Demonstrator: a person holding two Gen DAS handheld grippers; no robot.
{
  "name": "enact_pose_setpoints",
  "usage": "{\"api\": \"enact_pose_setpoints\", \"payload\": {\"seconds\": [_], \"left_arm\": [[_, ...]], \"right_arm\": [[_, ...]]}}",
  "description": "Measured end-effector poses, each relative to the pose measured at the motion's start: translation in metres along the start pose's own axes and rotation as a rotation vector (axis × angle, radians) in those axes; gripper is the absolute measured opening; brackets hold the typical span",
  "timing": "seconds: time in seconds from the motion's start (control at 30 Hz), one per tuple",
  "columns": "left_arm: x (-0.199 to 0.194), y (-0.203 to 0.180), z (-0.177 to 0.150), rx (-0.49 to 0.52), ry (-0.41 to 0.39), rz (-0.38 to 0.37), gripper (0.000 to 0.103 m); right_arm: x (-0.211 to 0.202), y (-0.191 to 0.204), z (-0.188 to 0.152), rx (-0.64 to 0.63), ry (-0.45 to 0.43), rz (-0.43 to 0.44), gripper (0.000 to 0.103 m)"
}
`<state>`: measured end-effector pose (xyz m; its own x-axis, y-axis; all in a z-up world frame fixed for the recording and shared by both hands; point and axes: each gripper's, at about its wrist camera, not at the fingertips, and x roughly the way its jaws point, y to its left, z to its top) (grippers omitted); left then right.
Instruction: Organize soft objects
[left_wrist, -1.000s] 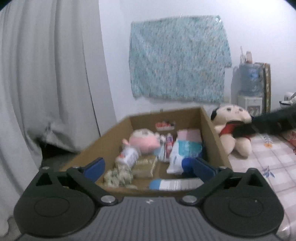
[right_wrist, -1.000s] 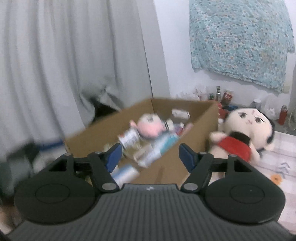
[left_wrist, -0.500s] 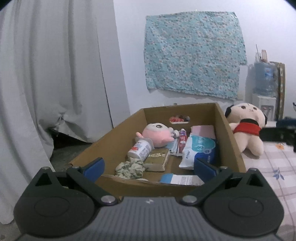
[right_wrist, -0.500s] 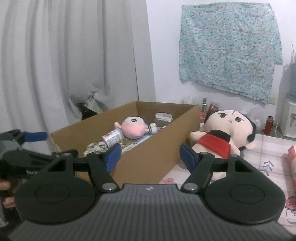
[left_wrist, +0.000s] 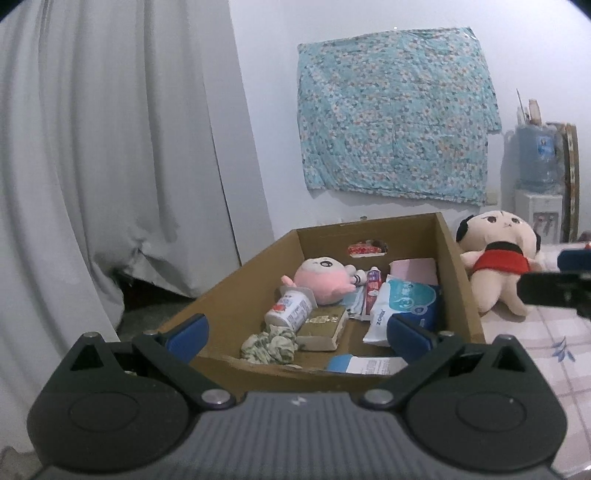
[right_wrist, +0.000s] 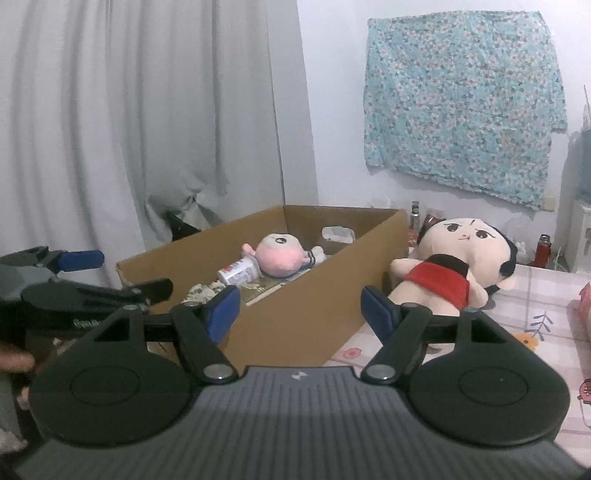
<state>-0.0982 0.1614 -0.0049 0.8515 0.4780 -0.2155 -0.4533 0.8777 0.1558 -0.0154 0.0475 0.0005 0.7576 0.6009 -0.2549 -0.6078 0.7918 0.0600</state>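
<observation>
matt cardboard box (left_wrist: 236, 295), plush cloth doll (right_wrist: 443, 273), seemingly plastic wipes pack (left_wrist: 402, 302)

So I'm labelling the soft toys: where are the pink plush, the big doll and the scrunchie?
pink plush (left_wrist: 325, 280), left wrist view, on its round head
big doll (right_wrist: 439, 275), right wrist view, on its red top
scrunchie (left_wrist: 271, 343), left wrist view, on its crumpled middle

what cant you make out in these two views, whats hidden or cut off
- Left wrist view: the right gripper is cut off by the right edge, so its jaws don't show.
- Left wrist view: the print on the white tube in the cardboard box is too small to read.
- Right wrist view: the box's near wall hides its floor by the big plush doll.
- Right wrist view: a pink thing is cut off at the right edge.
</observation>
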Motion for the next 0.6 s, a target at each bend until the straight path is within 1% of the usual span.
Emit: {"api": "enact_pose_setpoints", "payload": {"seconds": [0.13,0.23,0.3,0.4,0.5,0.6], "left_arm": [[0.000,-0.006,0.000,0.034,-0.004,0.017,0.103],[0.003,-0.006,-0.001,0.049,0.000,0.027,0.103],[0.005,-0.004,0.000,0.039,0.007,0.022,0.103],[0.003,0.000,-0.001,0.019,-0.003,0.013,0.103],[-0.001,0.004,-0.002,0.005,-0.032,0.026,0.103],[-0.002,0.009,-0.001,-0.019,-0.043,0.030,0.103]], "right_arm": [[-0.001,0.003,-0.002,-0.027,0.003,-0.004,0.073],[-0.003,0.000,-0.001,0.016,0.004,0.017,0.074],[-0.003,-0.003,0.000,0.033,-0.002,0.020,0.075],[0.000,-0.006,-0.001,0.057,-0.008,0.016,0.076],[0.007,-0.010,-0.006,0.079,0.016,0.005,0.076],[0.011,-0.010,-0.011,0.068,0.032,-0.032,0.076]]}}
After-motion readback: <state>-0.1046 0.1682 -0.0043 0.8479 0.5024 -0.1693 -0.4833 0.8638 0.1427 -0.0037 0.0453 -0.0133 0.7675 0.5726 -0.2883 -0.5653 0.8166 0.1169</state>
